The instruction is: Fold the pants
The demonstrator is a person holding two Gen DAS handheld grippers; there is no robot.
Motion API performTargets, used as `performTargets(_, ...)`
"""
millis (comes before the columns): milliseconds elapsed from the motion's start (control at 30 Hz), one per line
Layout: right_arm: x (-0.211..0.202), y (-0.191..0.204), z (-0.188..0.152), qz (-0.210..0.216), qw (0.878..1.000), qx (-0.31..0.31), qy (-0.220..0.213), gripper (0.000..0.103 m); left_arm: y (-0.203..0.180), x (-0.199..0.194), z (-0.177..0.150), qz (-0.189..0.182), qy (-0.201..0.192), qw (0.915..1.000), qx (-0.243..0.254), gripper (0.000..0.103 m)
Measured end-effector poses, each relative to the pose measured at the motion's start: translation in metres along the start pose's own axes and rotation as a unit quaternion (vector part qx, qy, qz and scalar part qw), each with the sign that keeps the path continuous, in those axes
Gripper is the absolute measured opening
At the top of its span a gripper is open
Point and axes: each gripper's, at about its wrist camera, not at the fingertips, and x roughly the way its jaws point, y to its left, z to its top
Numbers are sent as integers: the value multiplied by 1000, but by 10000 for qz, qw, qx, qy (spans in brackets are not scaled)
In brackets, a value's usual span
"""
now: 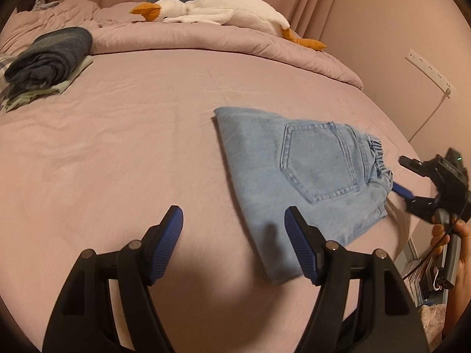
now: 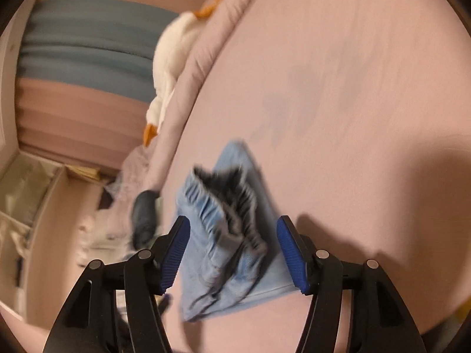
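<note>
Two grippers work over a pink bed sheet (image 1: 132,135). A stack of folded dark garments (image 1: 47,61) rests at the far left of the bed. A white plush goose (image 1: 217,7) with orange beak and feet lies on the rolled pink duvet (image 1: 235,44) at the far edge. A wall socket strip (image 1: 429,72) with a trailing white cable sits on the wall to the right. None of these items stands between the grippers and the work area.

The light blue denim pants (image 1: 297,176) lie folded into a compact wedge on the right part of the sheet, flat on the surface. One back pocket (image 1: 321,161) faces up. The gathered elastic waistband (image 2: 217,211) points toward the right gripper; the right wrist view is motion-blurred there.

The left gripper (image 1: 234,229) has its jaws apart and empty; its right finger overlaps the near corner of the pants in the view, and contact cannot be confirmed. The right gripper (image 2: 234,250), held by a hand (image 1: 453,244), has its jaws spread on either side of the waistband end, with the pads clear of the fabric.
</note>
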Motion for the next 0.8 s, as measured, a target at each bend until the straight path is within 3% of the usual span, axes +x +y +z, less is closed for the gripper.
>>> performTargets(100, -9, 35, 1, -453, 9929, -1081, -201, 57, -9, 9, 20, -90, -44, 9999, 105, 71)
performTargets(233, 12, 97, -17, -831, 9572, -2766, -169, 36, -27, 35, 59, -450, -53, 9989, 146, 68)
performTargets(300, 31, 114, -28, -829, 9420, -3252, 53, 28, -31, 54, 76, -530, 96, 9985, 84, 52)
performTargets(367, 53, 126, -47, -880, 9209, -3787, 283, 28, -36, 73, 90, -638, 326, 9974, 94, 29)
performTargets(500, 86, 129, -83, -1099, 8803, -4544, 810, 25, -41, 123, 98, -324, 1022, 9939, 257, 23)
performTargets(567, 102, 113, -97, -1335, 8659, -4681, 1156, 25, -41, 135, 99, -324, 1057, 9935, 262, 22)
performTargets(633, 104, 106, -104, -1331, 8617, -4787, 1025, 25, -38, 139, 102, -341, 1076, 9935, 160, 21)
performTargets(800, 103, 107, -91, -1232, 8723, -4581, 1188, 25, -34, 132, 105, -424, 1030, 9938, 46, 19)
